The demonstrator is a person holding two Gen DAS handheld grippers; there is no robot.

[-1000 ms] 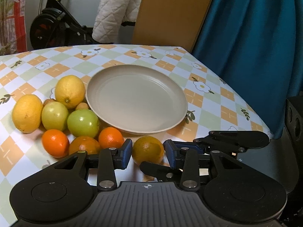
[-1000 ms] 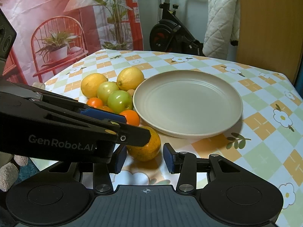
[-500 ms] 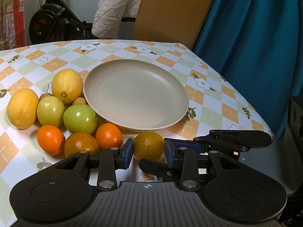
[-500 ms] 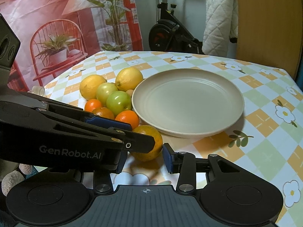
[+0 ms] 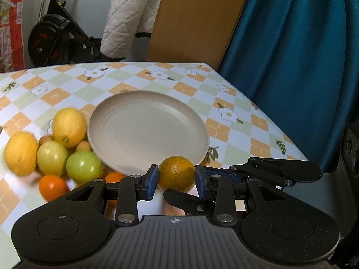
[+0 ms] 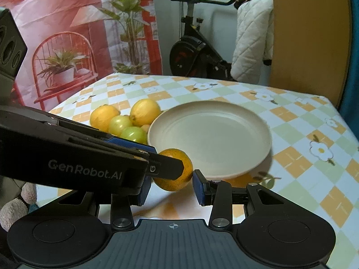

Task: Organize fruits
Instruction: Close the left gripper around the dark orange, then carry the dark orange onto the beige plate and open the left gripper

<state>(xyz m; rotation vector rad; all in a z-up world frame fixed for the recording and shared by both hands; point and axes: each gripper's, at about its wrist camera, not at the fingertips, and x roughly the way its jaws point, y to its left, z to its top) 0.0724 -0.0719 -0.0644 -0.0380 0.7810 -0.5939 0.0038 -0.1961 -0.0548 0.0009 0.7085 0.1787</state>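
Note:
My left gripper (image 5: 176, 179) is shut on a speckled orange (image 5: 176, 173). Both blue pads press its sides and hold it just above the cloth, in front of the near rim of the beige plate (image 5: 145, 130). In the right wrist view the left gripper (image 6: 168, 159) reaches in from the left with the orange (image 6: 172, 179). My right gripper (image 6: 171, 188) sits just behind that fruit, its pads narrowly apart and holding nothing. Left of the plate (image 6: 208, 130) lie two lemons (image 5: 67, 126), two green fruits (image 5: 84, 167) and small oranges (image 5: 52, 187).
The checked tablecloth (image 5: 235, 134) ends at the table's right edge near a teal curtain (image 5: 291, 67). Behind the table are an exercise bike (image 6: 195, 51), a white quilted cloth (image 5: 128, 18) and a wooden board (image 5: 197, 22). A red printed backdrop (image 6: 56, 33) hangs at far left.
The left jaws narrowed onto the speckled orange, which now overlaps the plate's near rim instead of lying in front of it. Both views have drawn back and up. The right jaws kept their width.

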